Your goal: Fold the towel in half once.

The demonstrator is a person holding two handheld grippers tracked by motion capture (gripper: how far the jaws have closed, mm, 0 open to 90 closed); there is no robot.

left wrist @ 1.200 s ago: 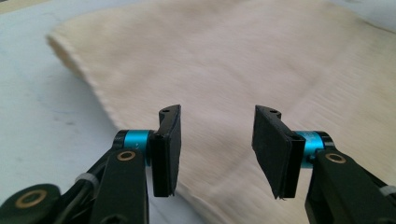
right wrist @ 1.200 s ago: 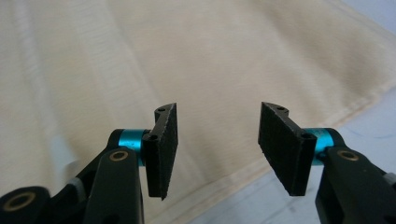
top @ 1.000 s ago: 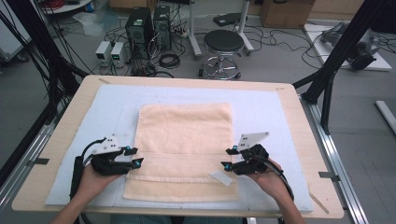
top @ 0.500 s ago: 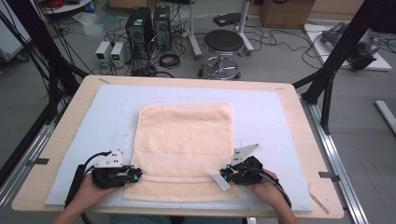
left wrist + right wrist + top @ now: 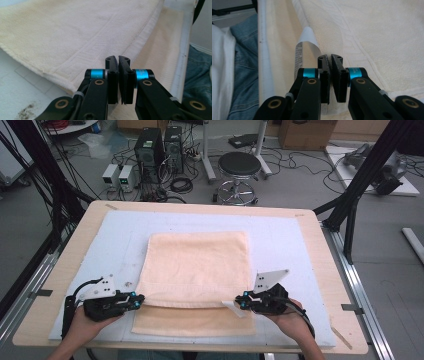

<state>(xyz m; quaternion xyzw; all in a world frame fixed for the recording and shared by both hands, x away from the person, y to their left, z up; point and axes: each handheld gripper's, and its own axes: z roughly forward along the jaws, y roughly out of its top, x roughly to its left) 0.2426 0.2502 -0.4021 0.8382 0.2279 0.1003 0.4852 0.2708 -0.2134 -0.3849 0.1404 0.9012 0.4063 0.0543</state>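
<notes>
Evidently a fold is under way: the towel (image 5: 196,270), pale peach terry with a woven chevron border, lies on the white mat (image 5: 290,240) at the table's centre, its 6 o'clock hem doubled over. The left gripper (image 5: 136,301) at 7 o'clock and the right gripper (image 5: 241,302) at 5 o'clock have just been closing and now pinch that hem's corners. Lifting both evenly towards 12 o'clock should keep the soft, limp cloth square; the care label (image 5: 303,47) curls loose.
</notes>
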